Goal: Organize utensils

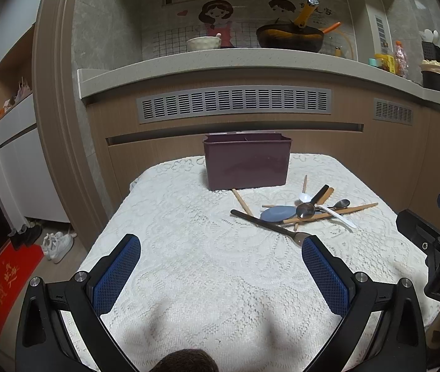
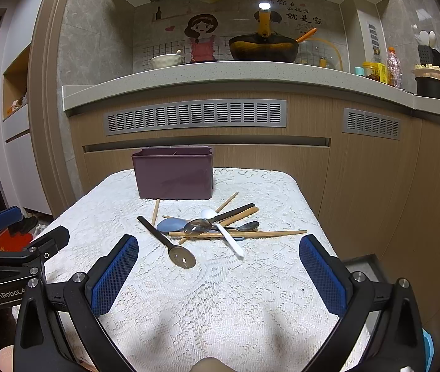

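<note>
Both tongs, left tongs (image 1: 221,248) and right tongs (image 2: 219,248), hang released over the bench (image 2: 251,294). Utensils (image 2: 210,226) lie heaped before the purple caddy (image 2: 173,175), seemingly divided. Take the slotted spoon (image 2: 170,245) first; it lies freest.

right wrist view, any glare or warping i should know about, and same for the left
Right wrist view: fisheye bends the counter into an arc; a pan handle tip is blown out white. Left wrist view: same bending, dark corners, soft shadows on the tablecloth, no strong glare.
</note>
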`<state>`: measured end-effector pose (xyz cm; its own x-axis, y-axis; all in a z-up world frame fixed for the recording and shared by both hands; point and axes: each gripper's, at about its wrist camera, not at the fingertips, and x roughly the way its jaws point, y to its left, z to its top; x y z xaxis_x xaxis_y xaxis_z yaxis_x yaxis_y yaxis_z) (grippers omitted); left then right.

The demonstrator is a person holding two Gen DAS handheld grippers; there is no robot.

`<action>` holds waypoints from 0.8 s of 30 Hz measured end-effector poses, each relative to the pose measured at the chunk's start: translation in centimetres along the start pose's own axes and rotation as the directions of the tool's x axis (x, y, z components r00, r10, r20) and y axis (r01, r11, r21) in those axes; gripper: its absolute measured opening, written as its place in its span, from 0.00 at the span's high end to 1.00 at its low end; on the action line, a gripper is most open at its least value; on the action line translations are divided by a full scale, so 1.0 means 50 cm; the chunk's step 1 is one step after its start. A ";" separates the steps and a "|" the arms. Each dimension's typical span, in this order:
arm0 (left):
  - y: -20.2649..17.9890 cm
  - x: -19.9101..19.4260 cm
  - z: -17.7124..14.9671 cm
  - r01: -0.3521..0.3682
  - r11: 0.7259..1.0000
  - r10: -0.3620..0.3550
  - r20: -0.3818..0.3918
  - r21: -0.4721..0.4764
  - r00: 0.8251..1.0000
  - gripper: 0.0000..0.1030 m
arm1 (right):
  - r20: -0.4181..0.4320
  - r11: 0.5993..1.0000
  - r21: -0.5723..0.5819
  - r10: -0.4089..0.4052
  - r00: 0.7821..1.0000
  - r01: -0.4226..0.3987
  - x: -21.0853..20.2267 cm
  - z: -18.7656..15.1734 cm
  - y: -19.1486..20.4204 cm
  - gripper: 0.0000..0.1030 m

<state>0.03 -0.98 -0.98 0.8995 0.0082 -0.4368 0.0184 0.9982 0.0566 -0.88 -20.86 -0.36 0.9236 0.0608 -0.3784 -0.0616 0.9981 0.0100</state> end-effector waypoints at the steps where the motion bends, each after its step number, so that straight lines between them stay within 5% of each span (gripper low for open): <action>1: -0.001 0.000 -0.001 0.000 1.000 0.000 0.000 0.000 1.000 0.00 | -0.002 1.000 0.000 0.000 1.000 0.000 0.001 0.000 0.000 0.00; 24: -0.001 -0.014 0.015 0.001 1.000 -0.001 0.009 0.002 1.000 0.00 | -0.022 1.000 0.009 -0.007 1.000 0.007 0.003 -0.001 -0.006 0.00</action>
<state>-0.27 -1.06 -0.01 0.9033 0.0066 -0.4289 0.0204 0.9981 0.0584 -0.73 -21.14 -0.47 0.9153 0.0537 -0.3992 -0.0519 0.9985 0.0155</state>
